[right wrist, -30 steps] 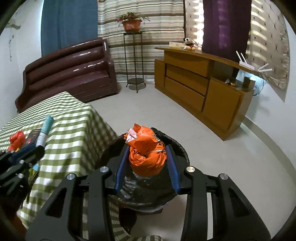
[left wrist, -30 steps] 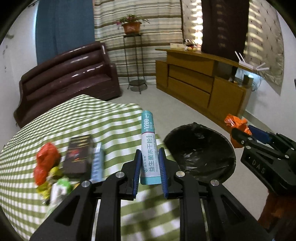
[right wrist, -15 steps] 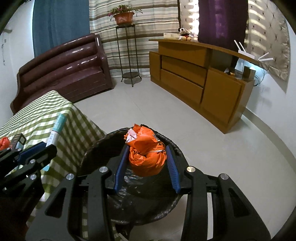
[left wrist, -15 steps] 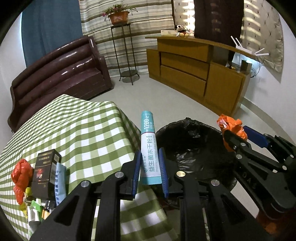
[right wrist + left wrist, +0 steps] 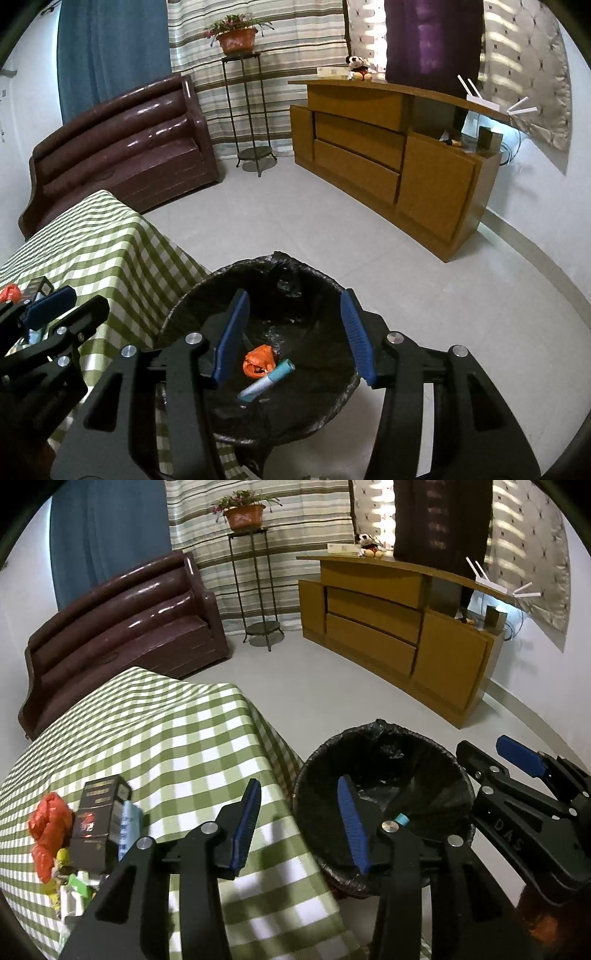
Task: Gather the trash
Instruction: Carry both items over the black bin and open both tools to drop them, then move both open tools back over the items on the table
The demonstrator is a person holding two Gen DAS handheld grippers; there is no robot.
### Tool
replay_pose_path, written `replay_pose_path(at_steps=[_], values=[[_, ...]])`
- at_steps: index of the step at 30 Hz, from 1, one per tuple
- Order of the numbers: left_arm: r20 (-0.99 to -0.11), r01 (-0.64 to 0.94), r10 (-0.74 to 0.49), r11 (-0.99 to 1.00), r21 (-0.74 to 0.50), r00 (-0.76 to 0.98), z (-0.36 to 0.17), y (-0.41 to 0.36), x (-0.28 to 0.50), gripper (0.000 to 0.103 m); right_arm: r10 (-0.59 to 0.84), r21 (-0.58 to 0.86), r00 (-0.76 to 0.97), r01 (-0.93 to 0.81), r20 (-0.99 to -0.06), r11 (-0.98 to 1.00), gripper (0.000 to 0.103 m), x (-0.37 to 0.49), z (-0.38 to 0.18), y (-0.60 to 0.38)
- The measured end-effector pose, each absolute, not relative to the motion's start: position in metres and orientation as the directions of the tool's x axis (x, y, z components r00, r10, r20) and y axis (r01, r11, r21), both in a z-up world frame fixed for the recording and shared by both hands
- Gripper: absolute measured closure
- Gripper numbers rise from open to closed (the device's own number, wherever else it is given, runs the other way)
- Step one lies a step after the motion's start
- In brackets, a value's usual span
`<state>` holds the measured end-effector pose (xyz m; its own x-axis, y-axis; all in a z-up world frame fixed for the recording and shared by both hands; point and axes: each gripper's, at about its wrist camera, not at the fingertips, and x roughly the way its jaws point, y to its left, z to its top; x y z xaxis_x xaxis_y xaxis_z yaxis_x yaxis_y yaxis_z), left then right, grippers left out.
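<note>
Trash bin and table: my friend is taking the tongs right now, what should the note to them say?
Left tongs: open and empty; the jaws have just been opening, nothing between them.
Right tongs: open and empty over the bin; the jaws have just been opening too.
Done: the orange bag and the teal tube lie at the bottom of the bin.
Left: on the checked table sit a red bag, a dark box, a light blue packet and small wrappers. Bring those to the bin next.
</note>
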<state>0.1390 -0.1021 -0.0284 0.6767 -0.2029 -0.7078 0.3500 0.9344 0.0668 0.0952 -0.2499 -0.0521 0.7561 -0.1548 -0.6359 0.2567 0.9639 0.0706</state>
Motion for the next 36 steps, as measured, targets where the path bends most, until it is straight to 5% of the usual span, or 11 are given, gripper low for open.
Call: replay_pose_path(at_steps=[36], values=[[-0.683, 0.013, 0.057, 0.995, 0.096, 0.728, -0.008, 0.115, 0.064, 0.056, 0.079, 0.062, 0.74, -0.05, -0.668, 0.997, 0.051, 0.043, -0.028, -0.061]])
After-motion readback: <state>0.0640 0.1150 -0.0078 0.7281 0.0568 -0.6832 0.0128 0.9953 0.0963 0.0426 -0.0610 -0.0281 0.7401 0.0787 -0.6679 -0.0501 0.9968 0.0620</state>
